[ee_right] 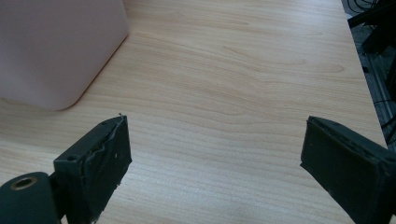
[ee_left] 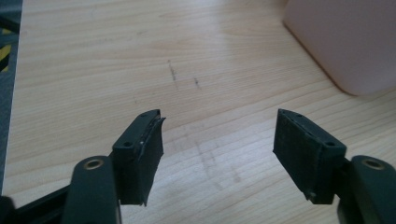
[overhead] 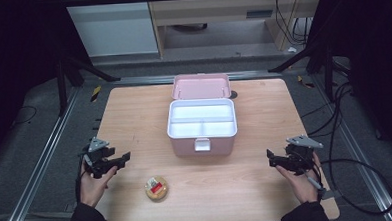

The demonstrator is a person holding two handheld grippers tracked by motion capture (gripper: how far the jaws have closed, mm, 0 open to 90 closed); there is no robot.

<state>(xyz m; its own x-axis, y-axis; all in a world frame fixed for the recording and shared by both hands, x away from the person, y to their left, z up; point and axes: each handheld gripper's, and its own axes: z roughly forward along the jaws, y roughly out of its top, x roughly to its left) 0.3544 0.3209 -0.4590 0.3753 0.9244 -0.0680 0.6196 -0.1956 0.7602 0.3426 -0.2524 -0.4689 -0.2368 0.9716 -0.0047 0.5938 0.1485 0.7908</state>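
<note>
Pink box (overhead: 202, 140) open | round packet (overhead: 156, 187) label unreadable | both fingers apart

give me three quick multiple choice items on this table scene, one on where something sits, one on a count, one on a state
1. Where does the round snack pack lie?
A. inside the box
B. on the table in front of the box, nearer the left gripper
C. on the lid

2. How many compartments does the white tray in the pink box show?
A. three
B. one
C. six

3. How does the box's lid stand?
A. shut and latched
B. lying beside the box
C. open, tipped back

Answers:
1 B: the high view shows it on bare wood in front of the box, toward the left gripper.
2 A: one long section behind, two in front.
3 C: the lid stands up behind the tray.
</note>
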